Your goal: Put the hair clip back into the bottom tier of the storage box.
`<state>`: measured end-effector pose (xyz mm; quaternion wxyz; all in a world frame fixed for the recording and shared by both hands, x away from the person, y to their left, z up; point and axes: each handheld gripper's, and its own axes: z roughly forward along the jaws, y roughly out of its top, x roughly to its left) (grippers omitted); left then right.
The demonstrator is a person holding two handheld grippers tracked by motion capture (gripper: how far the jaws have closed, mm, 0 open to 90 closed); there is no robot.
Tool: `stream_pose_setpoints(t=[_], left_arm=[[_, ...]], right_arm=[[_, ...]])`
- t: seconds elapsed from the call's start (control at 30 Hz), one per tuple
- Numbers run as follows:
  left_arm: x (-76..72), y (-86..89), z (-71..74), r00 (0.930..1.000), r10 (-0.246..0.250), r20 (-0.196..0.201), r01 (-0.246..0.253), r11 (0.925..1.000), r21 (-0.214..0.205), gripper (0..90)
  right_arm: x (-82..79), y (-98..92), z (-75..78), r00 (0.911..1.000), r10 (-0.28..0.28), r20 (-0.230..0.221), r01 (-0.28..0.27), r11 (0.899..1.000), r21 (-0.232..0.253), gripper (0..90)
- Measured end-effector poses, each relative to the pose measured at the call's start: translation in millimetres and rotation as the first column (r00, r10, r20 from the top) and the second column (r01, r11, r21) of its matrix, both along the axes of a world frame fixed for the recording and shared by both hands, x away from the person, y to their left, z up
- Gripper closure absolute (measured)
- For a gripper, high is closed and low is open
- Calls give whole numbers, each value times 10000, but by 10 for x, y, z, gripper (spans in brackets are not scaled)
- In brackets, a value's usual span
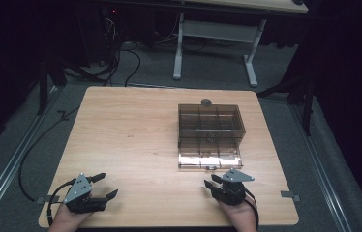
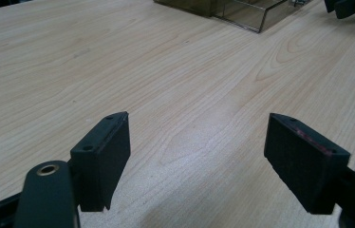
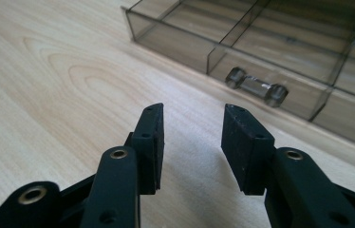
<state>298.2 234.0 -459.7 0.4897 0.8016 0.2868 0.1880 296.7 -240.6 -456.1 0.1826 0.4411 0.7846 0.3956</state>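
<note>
A smoky transparent plastic drawer box [image 1: 210,125] stands right of the table's middle, its drawer [image 1: 210,153] pulled out toward me. The drawer's clear handle [image 3: 257,87] is just ahead of my right gripper [image 3: 192,111], whose jaws stand open with nothing between them. In the high view that right gripper [image 1: 213,181] rests near the front edge, just below the drawer. My left gripper [image 1: 104,185] lies at the front left, jaws wide open and empty, over bare wood [image 2: 199,118].
A small dark round object [image 1: 206,102] sits behind the box at the table's far edge. The wooden table [image 1: 130,135] is bare to the left of the box. Beyond it are cables on the floor and a white desk frame [image 1: 215,43].
</note>
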Motion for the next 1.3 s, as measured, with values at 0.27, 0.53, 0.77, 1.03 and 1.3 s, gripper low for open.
stream_pose_setpoints(t=[0.27,0.53,0.77,1.03,1.3], left_arm=[[-10,-11,0,9999,-62,79,62,9999,82,243],[-8,-12,0,9999,-137,65,137,9999,89,243],[-9,-14,0,9999,-133,69,132,9998,121,244],[-9,-15,0,9999,-143,61,142,9998,134,244],[-8,-14,0,9999,-154,59,153,9998,128,244]], right_arm=[[-15,58,-3,9998,138,108,-134,9991,-409,617],[-31,62,14,9997,160,199,-148,9982,-584,640],[-50,-5,38,9999,19,147,-13,9993,-373,625],[-83,-166,65,9993,-375,79,376,9993,-67,636],[-144,-346,76,9969,-783,61,784,9968,-171,633]])
